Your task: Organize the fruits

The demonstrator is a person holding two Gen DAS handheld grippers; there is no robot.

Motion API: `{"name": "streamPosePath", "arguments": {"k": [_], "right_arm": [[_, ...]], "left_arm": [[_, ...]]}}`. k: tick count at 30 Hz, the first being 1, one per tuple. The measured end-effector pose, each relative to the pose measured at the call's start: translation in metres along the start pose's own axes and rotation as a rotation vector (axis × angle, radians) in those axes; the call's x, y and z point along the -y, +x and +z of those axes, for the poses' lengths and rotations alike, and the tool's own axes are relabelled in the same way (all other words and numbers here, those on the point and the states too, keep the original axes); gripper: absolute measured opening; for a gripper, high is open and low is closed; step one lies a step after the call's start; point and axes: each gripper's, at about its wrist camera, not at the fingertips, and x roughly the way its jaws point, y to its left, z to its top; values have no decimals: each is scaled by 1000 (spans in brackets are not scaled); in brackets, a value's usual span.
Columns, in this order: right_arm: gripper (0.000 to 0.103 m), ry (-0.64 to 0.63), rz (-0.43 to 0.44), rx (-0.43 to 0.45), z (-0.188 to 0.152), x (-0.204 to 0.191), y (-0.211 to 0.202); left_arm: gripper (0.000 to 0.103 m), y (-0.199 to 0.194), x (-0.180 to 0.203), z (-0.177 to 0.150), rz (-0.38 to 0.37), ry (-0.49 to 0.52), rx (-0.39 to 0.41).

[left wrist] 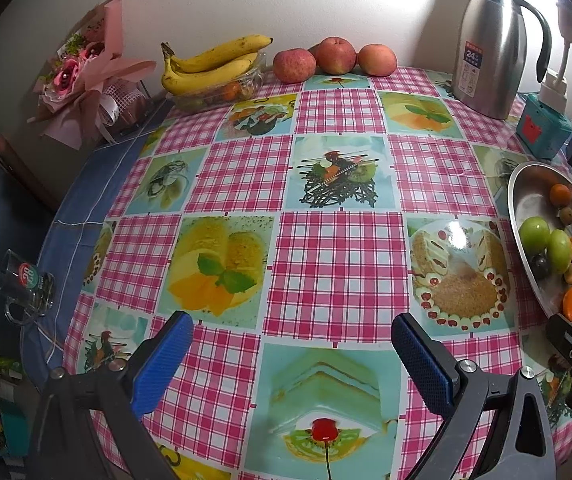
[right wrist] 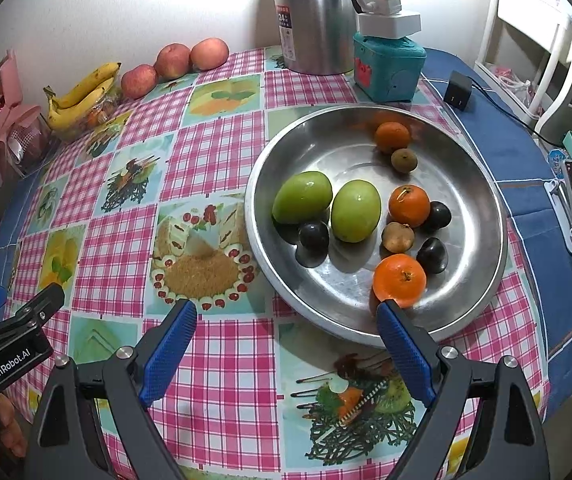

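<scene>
Two claws open, holding nothing | right claw (right wrist: 286, 344) nearer the metal dish (right wrist: 477, 184); nearest orange (right wrist: 399, 280) just ahead, touching its right finger | left claw (left wrist: 291, 352) over bare table (left wrist: 337, 260)

A: What lay in the steel bowl (right wrist: 286, 280) at centre right of the frame?

B: Two green fruits (right wrist: 327, 204), three oranges (right wrist: 399, 279), dark plums (right wrist: 313, 235) and small brown fruits (right wrist: 397, 237).

A: And the right gripper (right wrist: 287, 314)?

B: At the bottom, its blue jaws stood wide apart above the checked tablecloth (right wrist: 214, 156), one tip just before the nearest orange.
</scene>
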Motion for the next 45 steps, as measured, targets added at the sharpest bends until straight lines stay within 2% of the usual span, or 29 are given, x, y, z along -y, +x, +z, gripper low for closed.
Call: {"name": "streamPosePath", "arguments": {"k": [40,45], "right_arm": [[92,1,2,-9,-3,-2,3],[92,1,3,-9,-3,-1,3]], "left_arm": [[101,0,-3,-1,-5,1,-2],[101,-4,-5,-1,-9,-5,24]]}}
